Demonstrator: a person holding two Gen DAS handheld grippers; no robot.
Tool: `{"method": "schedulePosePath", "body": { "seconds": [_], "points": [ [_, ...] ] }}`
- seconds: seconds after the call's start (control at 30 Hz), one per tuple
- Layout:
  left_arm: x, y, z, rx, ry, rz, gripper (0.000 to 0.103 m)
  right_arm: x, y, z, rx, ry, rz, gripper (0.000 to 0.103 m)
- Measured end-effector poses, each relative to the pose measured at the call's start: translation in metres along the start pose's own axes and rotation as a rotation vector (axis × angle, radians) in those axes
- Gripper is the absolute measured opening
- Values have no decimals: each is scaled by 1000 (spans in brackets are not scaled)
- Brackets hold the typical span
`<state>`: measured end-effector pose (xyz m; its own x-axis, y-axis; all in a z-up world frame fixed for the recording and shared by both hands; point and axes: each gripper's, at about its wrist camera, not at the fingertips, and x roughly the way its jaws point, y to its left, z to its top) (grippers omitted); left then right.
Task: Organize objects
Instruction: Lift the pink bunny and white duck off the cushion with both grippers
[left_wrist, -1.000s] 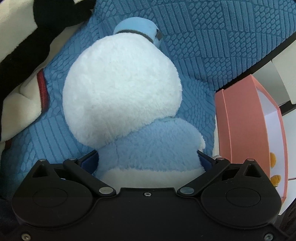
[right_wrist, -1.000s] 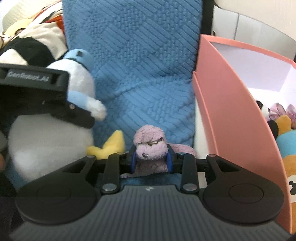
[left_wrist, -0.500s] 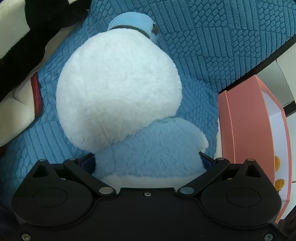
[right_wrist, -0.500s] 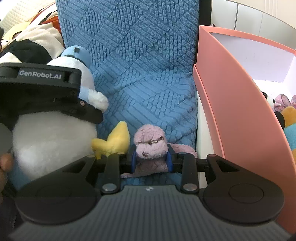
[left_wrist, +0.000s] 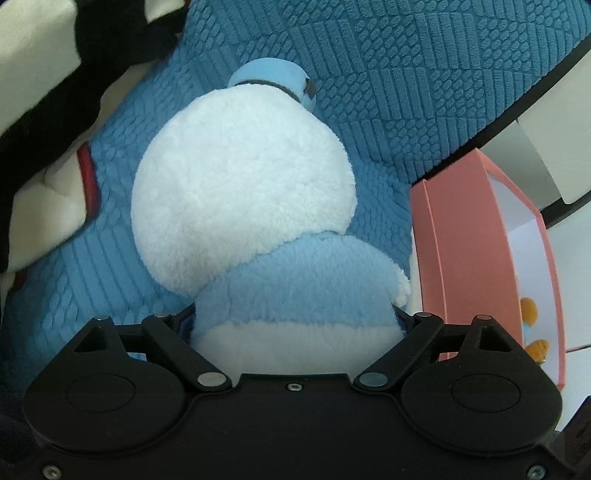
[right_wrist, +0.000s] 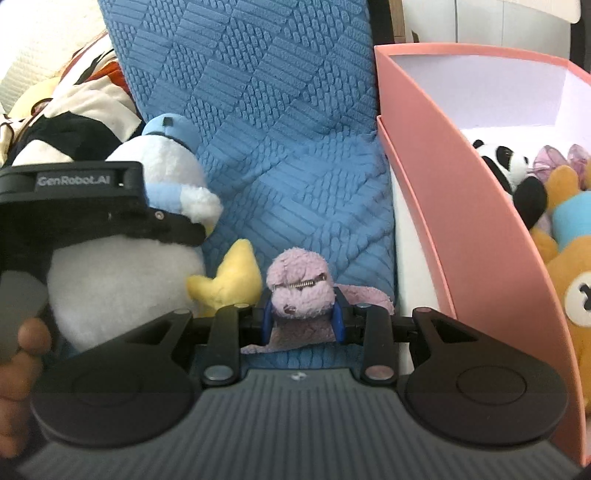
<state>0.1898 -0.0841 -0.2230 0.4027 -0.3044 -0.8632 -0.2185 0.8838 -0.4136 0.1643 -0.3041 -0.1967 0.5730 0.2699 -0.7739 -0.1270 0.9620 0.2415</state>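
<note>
- The blue textured blanket (right_wrist: 280, 122) fills the background in both of your views and lies under both toys.
- The pink box (right_wrist: 476, 229) stands just to your right, its tall side wall rising between your right gripper and the toys inside: a panda plush (right_wrist: 506, 166) and orange bear plushes (right_wrist: 576, 280) against the white interior.
- A black-and-cream plush (left_wrist: 44, 110) lies at the far left, resting on the blanket's edge.
- Your left gripper (left_wrist: 295, 321) is clamped on the white and light-blue plush (left_wrist: 243, 199) at its blue lower part; the toy's round white body blocks most of that camera's view ahead. Its yellow foot (right_wrist: 225, 280) sticks out just beside the small toy.
- Your right gripper (right_wrist: 301, 319) is closed on the small purple plush (right_wrist: 299, 291), pinched between the blue pads, low over the blanket near the box's wall.
</note>
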Motion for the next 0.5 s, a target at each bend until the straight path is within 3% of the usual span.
{"method": "schedulePosePath", "body": {
  "seconds": [0.33,0.5],
  "points": [
    [-19,-6,-9,10,-5,-10,89,-29,-4,5,-34,-23,-8,34],
    [-33,-29,-7,85,-12,-24,89,-47,-8,20,-61,-32,1,34]
  ]
}}
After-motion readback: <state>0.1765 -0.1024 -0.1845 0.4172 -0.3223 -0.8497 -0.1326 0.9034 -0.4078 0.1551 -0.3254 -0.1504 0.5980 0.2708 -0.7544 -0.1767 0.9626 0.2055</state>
